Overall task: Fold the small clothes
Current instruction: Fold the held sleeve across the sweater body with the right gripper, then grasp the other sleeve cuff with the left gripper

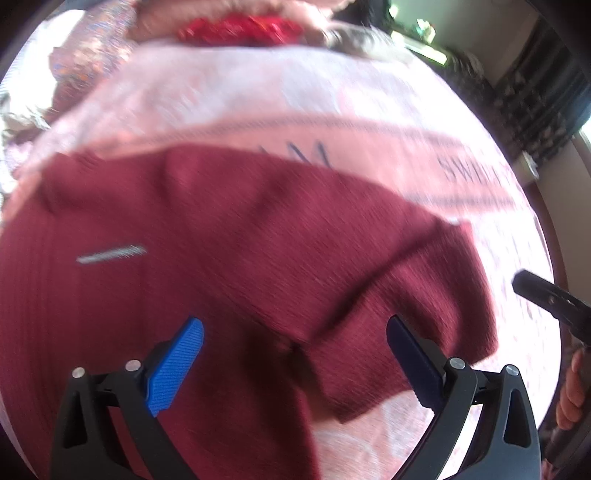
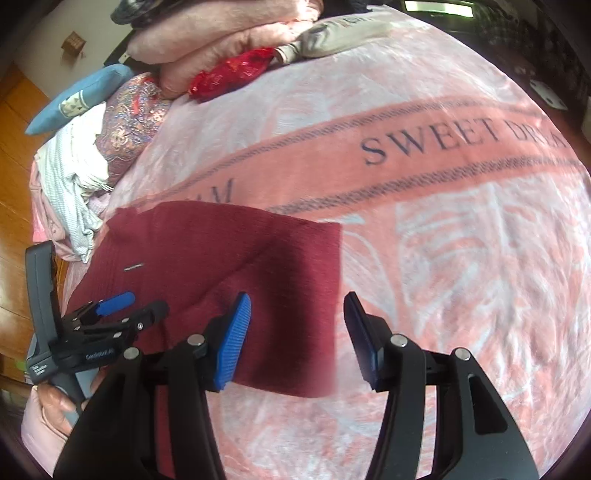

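Observation:
A dark red knit garment (image 2: 221, 254) lies flat on a pink blanket (image 2: 461, 258), with one part folded over along a diagonal crease. It fills most of the blurred left wrist view (image 1: 221, 240). My left gripper (image 1: 295, 332) is open and empty just above the garment; it also shows in the right wrist view (image 2: 136, 301) at the left. My right gripper (image 2: 297, 306) is open and empty over the garment's right edge. Its black tip (image 1: 546, 295) shows at the right edge of the left wrist view.
The blanket has a band that reads "SWEET DREAM" (image 2: 461, 138). A pile of clothes and pillows (image 2: 118, 122) lies at the far left, with a red shiny wrapper (image 2: 232, 72) and pink folded bedding (image 2: 229, 33). Wooden floor (image 2: 14, 177) lies beyond the bed's left edge.

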`<state>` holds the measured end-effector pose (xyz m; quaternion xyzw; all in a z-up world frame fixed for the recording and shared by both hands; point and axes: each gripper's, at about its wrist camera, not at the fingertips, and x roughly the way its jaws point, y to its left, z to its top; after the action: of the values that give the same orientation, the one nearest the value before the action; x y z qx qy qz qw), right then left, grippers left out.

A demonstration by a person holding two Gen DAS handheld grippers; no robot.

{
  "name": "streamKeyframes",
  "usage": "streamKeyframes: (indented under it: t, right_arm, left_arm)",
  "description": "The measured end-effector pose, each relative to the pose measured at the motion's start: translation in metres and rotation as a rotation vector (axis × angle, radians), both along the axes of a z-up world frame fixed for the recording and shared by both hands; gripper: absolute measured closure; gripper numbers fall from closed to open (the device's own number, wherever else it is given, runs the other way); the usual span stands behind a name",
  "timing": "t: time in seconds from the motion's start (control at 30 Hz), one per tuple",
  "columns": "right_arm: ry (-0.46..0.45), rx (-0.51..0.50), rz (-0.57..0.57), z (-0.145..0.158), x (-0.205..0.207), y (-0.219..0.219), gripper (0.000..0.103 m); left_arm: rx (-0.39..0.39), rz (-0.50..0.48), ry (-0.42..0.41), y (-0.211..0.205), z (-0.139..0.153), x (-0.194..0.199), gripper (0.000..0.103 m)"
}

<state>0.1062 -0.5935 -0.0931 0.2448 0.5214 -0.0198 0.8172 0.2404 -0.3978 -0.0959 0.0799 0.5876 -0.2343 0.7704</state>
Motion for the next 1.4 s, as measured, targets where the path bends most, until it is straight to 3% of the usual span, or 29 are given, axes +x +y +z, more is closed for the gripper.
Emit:
streamKeyframes:
  t: [0.13, 0.2, 0.33, 0.47, 0.53, 0.73, 0.83, 0.9, 0.97, 1.03, 1.2, 1.27, 1.3, 1.33, 1.37, 1.4]
  right_arm:
    - [0.009, 0.009, 0.019, -0.008, -0.003, -0.003, 0.05]
    - [0.003, 0.004, 0.034, -0.008, -0.001, -0.002, 0.05]
    - [0.007, 0.013, 0.032, -0.013, -0.002, -0.003, 0.05]
    - [0.02, 0.016, 0.024, -0.018, -0.003, -0.004, 0.05]
    - [0.024, 0.017, 0.025, -0.019, -0.003, -0.003, 0.05]
    - [0.02, 0.035, 0.015, -0.019, -0.002, -0.004, 0.05]
    - [0.027, 0.037, 0.01, -0.023, -0.002, -0.005, 0.05]
    - [0.038, 0.052, -0.002, -0.027, -0.002, -0.008, 0.05]
    - [0.043, 0.065, -0.014, -0.03, -0.003, -0.01, 0.05]
    - [0.049, 0.072, -0.023, -0.033, -0.004, -0.012, 0.049]
    - [0.05, 0.078, -0.026, -0.035, -0.004, -0.012, 0.047]
    - [0.05, 0.075, -0.025, -0.034, -0.004, -0.011, 0.044]
    - [0.051, 0.069, -0.022, -0.034, -0.003, -0.009, 0.044]
    - [0.052, 0.067, -0.019, -0.034, -0.003, -0.008, 0.044]
    - [0.052, 0.064, -0.013, -0.034, -0.002, -0.006, 0.044]
    - [0.052, 0.062, -0.008, -0.034, -0.002, -0.005, 0.044]
  left_arm:
    - [-0.022, -0.049, 0.054, -0.016, -0.014, -0.002, 0.004]
    - [-0.039, -0.065, 0.069, -0.021, -0.019, -0.004, 0.01]
    - [0.018, -0.097, 0.009, -0.031, -0.025, -0.012, 0.018]
    - [0.054, -0.12, -0.095, -0.033, -0.01, -0.018, 0.019]
    - [0.021, -0.124, -0.121, -0.03, 0.001, -0.015, 0.018]
    - [-0.111, -0.217, 0.004, -0.042, 0.0, -0.019, 0.022]
    - [-0.154, -0.252, 0.057, -0.046, -0.008, -0.026, 0.039]
    - [-0.177, -0.277, 0.107, -0.051, -0.012, -0.031, 0.058]
    - [-0.204, -0.289, 0.152, -0.051, -0.017, -0.033, 0.09]
    - [-0.22, -0.285, 0.166, -0.049, -0.02, -0.033, 0.103]
    - [-0.227, -0.267, 0.044, -0.039, -0.003, -0.034, 0.103]
    - [-0.166, -0.265, 0.032, -0.039, -0.001, -0.031, 0.103]
    - [-0.148, -0.265, 0.034, -0.039, -0.002, -0.029, 0.097]
    - [-0.112, -0.255, 0.023, -0.037, -0.003, -0.026, 0.08]
    - [-0.079, -0.244, 0.01, -0.034, -0.004, -0.024, 0.051]
    - [-0.056, -0.236, -0.005, -0.031, -0.005, -0.021, 0.039]
